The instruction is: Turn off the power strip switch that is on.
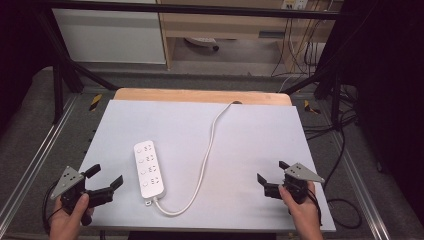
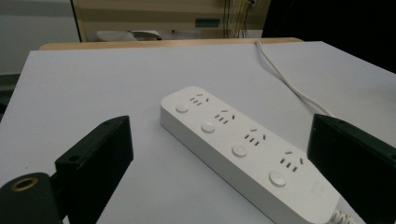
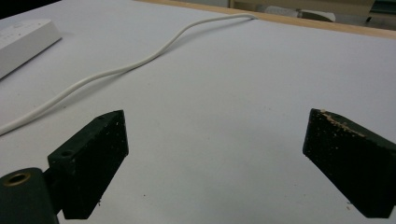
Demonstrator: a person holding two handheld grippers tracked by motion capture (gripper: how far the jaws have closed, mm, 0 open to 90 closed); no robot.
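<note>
Both my hands sit at the near edge of the table (image 1: 150,112), one at each corner, each holding a gripper. My left gripper (image 1: 106,176) hangs with its jaws spread wide and nothing between them; my right gripper (image 1: 271,171) is released the same way, empty, over bare tabletop.

From my left gripper the power strip (image 1: 149,168) lies just beside it at about three o'clock, flat on the table and not touched. Its long axis runs from six to twelve o'clock, tilted slightly toward eleven, so my jaws face its long side. In the left gripper view the power strip (image 2: 243,149) runs diagonally between the two jaw tips, buttons up.

My left hand is clearly the nearer one; my right is well apart, off at the strip's three o'clock.

Farther out, the white cord (image 1: 204,165) leaves the strip's near end, loops toward me, then climbs to the far table edge at twelve o'clock.
</note>
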